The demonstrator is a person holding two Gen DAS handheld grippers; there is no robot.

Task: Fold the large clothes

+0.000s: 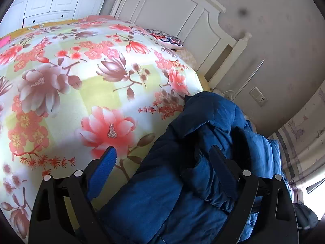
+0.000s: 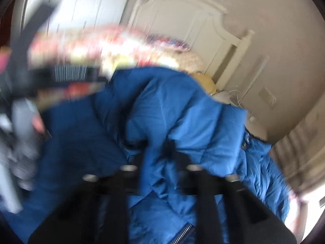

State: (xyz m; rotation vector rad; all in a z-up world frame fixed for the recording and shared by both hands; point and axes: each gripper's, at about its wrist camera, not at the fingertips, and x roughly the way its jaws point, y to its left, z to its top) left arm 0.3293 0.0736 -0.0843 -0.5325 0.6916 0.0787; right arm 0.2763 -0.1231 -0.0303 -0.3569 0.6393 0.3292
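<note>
Blue padded jacket (image 1: 182, 183) heaped at bed edge on floral quilt (image 1: 81, 85), long axis running 6 to 12 o'clock. Left gripper (image 1: 162, 152) spread wide astride it, pads not pressing. Right gripper (image 2: 160, 148) nearer, clamped on fold; view blurred.

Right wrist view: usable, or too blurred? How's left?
Right wrist view: heavy motion smear throughout; the blue padded jacket and white headboard stay recognisable, the right gripper reads only as dark shapes. Left wrist view: sharp, strong fisheye bending; floral bedspread slightly washed out, left gripper crisp with wide jaws.
</note>
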